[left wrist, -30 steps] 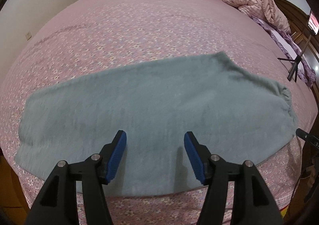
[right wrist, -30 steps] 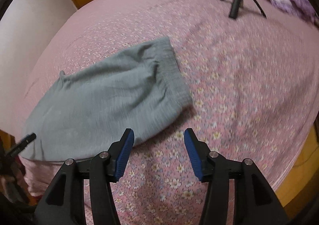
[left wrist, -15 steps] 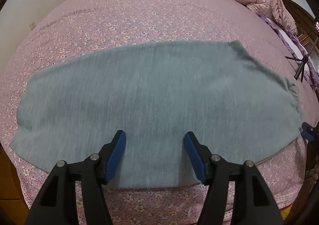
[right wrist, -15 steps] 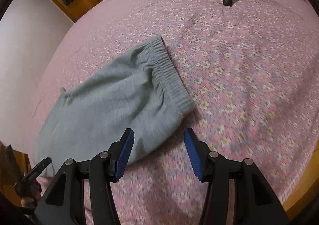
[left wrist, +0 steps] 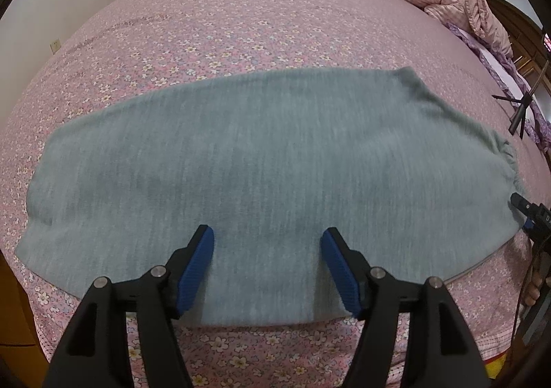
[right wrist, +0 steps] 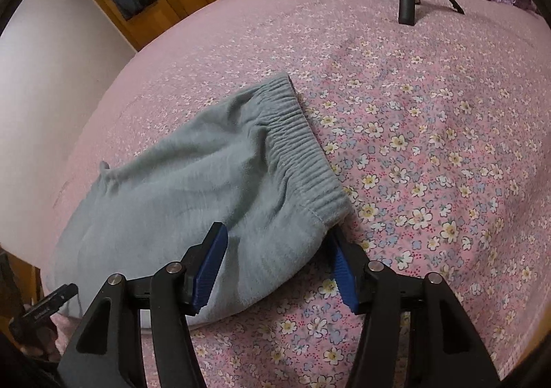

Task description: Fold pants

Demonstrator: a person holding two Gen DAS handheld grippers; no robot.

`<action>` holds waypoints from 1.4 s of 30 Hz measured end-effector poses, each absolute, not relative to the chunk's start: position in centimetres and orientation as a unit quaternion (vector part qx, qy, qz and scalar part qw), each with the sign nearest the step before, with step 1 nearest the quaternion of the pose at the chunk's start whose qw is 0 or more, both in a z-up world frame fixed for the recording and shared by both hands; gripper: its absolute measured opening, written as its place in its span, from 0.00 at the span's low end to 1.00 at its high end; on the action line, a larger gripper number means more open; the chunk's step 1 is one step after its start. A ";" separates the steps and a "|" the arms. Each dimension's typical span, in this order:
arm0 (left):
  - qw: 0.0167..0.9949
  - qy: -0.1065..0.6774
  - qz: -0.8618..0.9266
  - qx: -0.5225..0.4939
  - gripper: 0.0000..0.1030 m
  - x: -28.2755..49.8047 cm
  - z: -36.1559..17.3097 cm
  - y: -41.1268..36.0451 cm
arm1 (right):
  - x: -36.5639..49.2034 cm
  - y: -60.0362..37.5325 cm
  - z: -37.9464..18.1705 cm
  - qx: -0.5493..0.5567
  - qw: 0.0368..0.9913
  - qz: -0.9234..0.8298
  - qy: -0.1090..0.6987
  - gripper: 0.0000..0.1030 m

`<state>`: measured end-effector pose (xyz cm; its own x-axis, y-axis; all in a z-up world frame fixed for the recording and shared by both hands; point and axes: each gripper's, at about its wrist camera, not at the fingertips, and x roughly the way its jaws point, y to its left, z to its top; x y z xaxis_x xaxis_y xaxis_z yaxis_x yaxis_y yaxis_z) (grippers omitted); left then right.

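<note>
The pants (left wrist: 268, 174) are seen spread lengthwise across the middle of the left wrist frame on the bed (left wrist: 241, 26), apparently already folded leg over leg, with the waistband (right wrist: 303, 160) shown at centre in the right wrist frame. The left gripper (left wrist: 268, 271) is held over the near edge, its jaws opening with nothing pinched; the right gripper (right wrist: 277, 267) is likewise opening, the waistband corner lying between unpressed pads. The crosswise folds are judged still to be done.
</note>
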<state>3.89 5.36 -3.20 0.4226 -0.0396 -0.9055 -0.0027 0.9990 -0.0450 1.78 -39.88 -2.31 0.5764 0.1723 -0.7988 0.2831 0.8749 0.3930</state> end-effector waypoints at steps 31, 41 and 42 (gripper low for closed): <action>0.844 0.536 -0.009 -0.016 0.72 3.9 -3.5 4.8 | 3.5 -39.3 -3.6 0.346 0.842 -0.004 0.415 0.17; 0.851 0.525 -0.001 -0.033 0.72 3.6 -2.6 6.0 | 3.4 -34.2 2.5 0.174 0.902 0.014 0.395 0.10; 0.853 0.522 0.002 -0.034 0.72 3.6 -2.3 6.3 | 3.5 -33.3 3.2 0.158 0.906 0.022 0.392 0.10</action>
<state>3.56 6.27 -2.34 0.4559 -0.0311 -0.8895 -0.0394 0.9977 -0.0551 3.48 -33.33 3.23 0.6915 0.1641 -0.7035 0.0845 0.9488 0.3043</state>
